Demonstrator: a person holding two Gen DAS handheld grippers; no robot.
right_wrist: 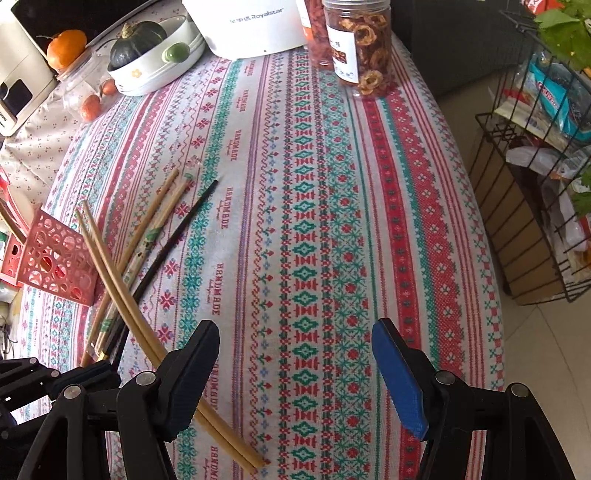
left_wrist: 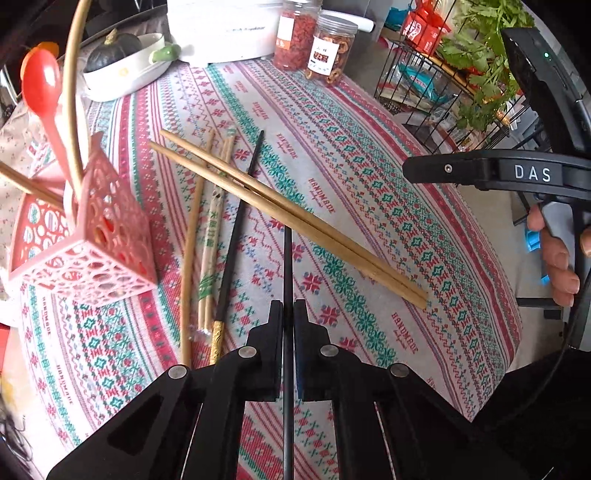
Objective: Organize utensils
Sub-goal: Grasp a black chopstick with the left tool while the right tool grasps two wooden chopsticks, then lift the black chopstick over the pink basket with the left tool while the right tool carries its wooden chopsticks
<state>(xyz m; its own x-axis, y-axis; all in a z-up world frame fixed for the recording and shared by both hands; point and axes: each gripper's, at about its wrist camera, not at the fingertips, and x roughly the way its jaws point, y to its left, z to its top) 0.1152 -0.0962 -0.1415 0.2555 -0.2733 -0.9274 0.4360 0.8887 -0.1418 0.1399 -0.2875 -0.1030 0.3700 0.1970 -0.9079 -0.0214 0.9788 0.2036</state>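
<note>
My left gripper (left_wrist: 288, 314) is shut on a thin dark chopstick (left_wrist: 288, 266) that runs straight up between its fingers. A pair of long wooden chopsticks (left_wrist: 288, 214) lies diagonally on the patterned tablecloth (left_wrist: 388, 192), over a black chopstick (left_wrist: 236, 236) and several pale wooden ones (left_wrist: 210, 236). A pink lattice utensil holder (left_wrist: 92, 236) stands at the left with a red spoon (left_wrist: 40, 85) in it. My right gripper (right_wrist: 295, 373) is open and empty above the cloth; the wooden pair (right_wrist: 122, 291) passes under its left finger. It also shows in the left wrist view (left_wrist: 480, 170).
At the table's back stand a white bowl with a dark squash (right_wrist: 155, 55), a white appliance (right_wrist: 251, 26) and two jars of dried food (right_wrist: 362, 48). A black wire rack (right_wrist: 535, 166) with greens and packets stands off the table's right edge.
</note>
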